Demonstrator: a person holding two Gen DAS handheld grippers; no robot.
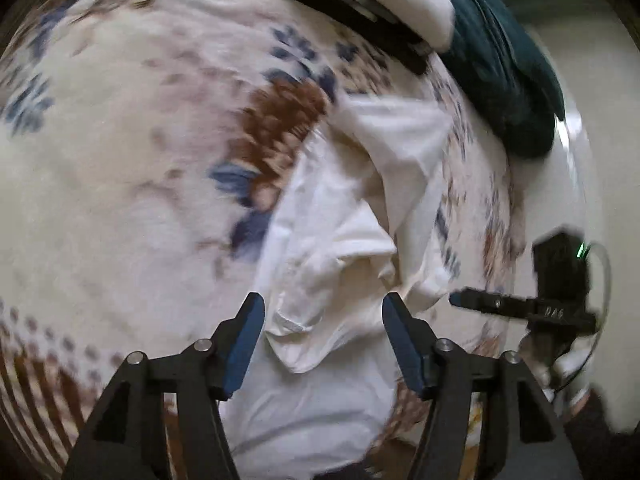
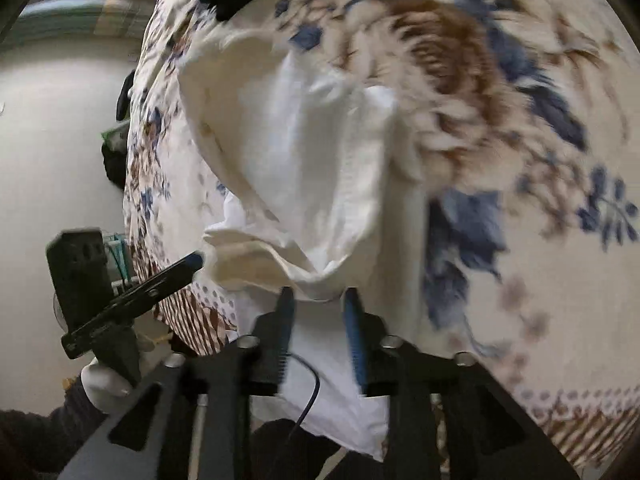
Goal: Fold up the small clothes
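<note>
A white garment [image 1: 340, 240] is seen lying crumpled on the floral bedspread [image 1: 120, 140]. The left tongs [image 1: 324, 344] are held wide apart above the garment's near folds, nothing gripped. The right tongs [image 2: 318, 336] are parted more narrowly just over the garment's near edge, nothing pinched. Both are angled steeply down toward the garment; a white-gloved hand [image 2: 104, 384] is seen at its left side.
</note>
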